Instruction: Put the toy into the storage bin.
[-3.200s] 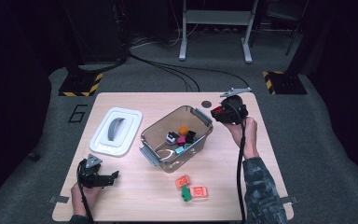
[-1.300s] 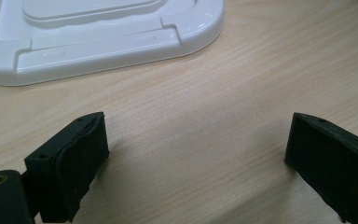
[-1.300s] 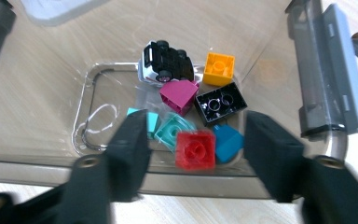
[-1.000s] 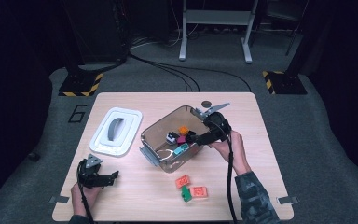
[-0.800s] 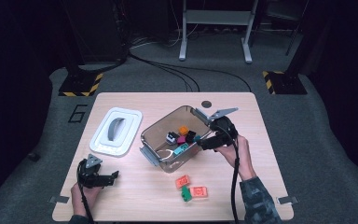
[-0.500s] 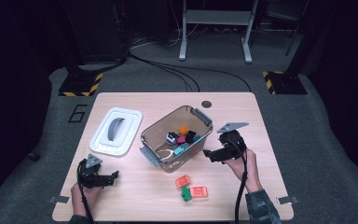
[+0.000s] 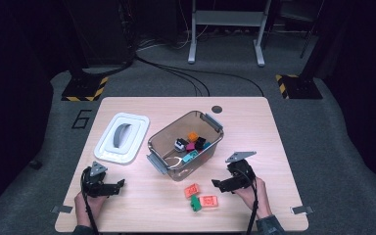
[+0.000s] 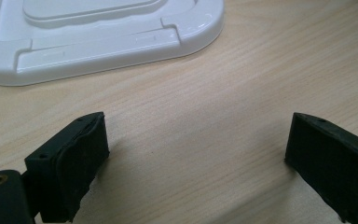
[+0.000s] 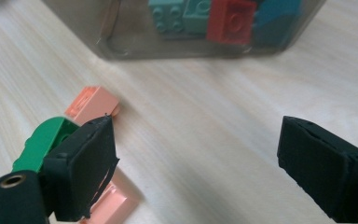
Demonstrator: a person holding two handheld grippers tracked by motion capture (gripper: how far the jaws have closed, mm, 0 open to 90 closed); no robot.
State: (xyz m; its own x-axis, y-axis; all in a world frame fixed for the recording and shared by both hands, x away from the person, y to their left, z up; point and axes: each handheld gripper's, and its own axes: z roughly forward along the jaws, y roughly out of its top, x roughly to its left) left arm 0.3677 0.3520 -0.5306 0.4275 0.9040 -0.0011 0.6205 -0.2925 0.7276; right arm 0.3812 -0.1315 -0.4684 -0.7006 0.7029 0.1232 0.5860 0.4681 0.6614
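Note:
A clear plastic bin (image 7: 162, 142) holding several small bricks stands mid-table. Its wall (image 9: 121, 42) is just ahead in the right gripper view, with teal and red bricks behind it. My right gripper (image 7: 217, 185) (image 9: 196, 154) is low over the wood in front of the bin. It stands open with bare table between its jaws. Left of its jaws lie three loose bricks: an orange one (image 7: 192, 189) (image 9: 93, 105), a green one (image 7: 195, 205) (image 9: 39, 144) and a salmon one (image 7: 208, 200) (image 9: 114, 200). My left gripper (image 7: 119, 184) (image 8: 196, 154) rests open at the front left over bare wood.
A white bin lid (image 7: 122, 137) (image 8: 98, 32) lies flat at the left, just beyond my left gripper. A dark round hole (image 7: 217, 108) marks the table's far edge. Black cables trail from both grippers toward the near table edge.
My right gripper has come back from above the bin's right end and down to the table in front of it, beside the loose bricks. The left gripper has stayed put.

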